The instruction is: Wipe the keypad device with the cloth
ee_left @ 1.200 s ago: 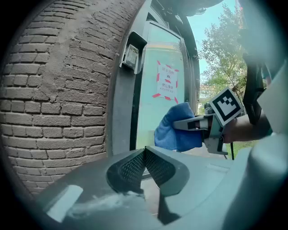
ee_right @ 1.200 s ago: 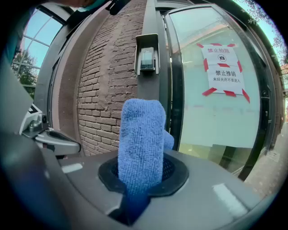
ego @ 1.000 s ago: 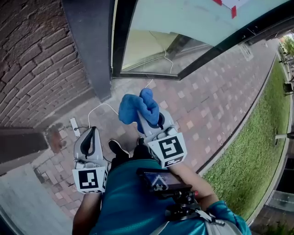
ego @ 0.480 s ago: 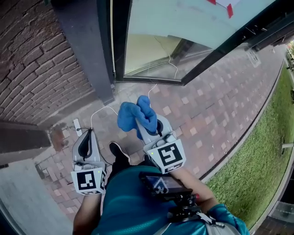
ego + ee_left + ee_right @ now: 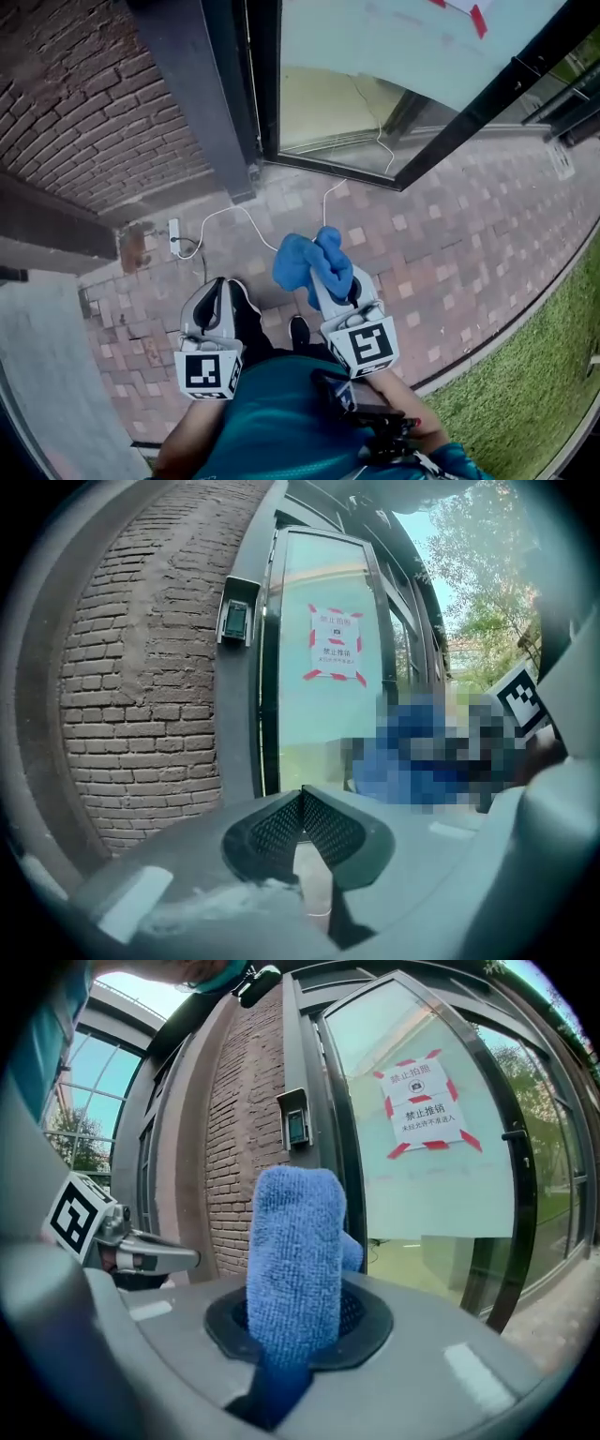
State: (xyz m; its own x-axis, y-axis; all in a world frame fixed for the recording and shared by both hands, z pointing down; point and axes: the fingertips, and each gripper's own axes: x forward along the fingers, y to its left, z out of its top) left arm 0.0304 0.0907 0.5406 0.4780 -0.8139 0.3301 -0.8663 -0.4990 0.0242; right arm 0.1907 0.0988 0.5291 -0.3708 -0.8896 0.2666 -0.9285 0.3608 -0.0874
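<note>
Blue microfibre, the cloth is clamped in your right gripper, whose jaws are closed on its lower part. The bunched cloth stands straight out of them. Its long axis runs along the gripper and points forward towards the doorway. From the head view the cloth reaches from the right gripper towards the door's threshold.

The keypad device is mounted high on the dark frame post, between the brick wall and the glass door, well apart from the cloth. The door carries a notice edged with red-and-white tape.

Your left gripper holds nothing. Its jaws meet at the tips, and the keypad device is up and to the left of them.

You stand on brick paving, with a white power strip and its cable near the wall's foot and a grass strip on the right.

Compared with a second ago, the cloth keeps its shape in the same grip. Both grippers sit lower and further right in the head view.
</note>
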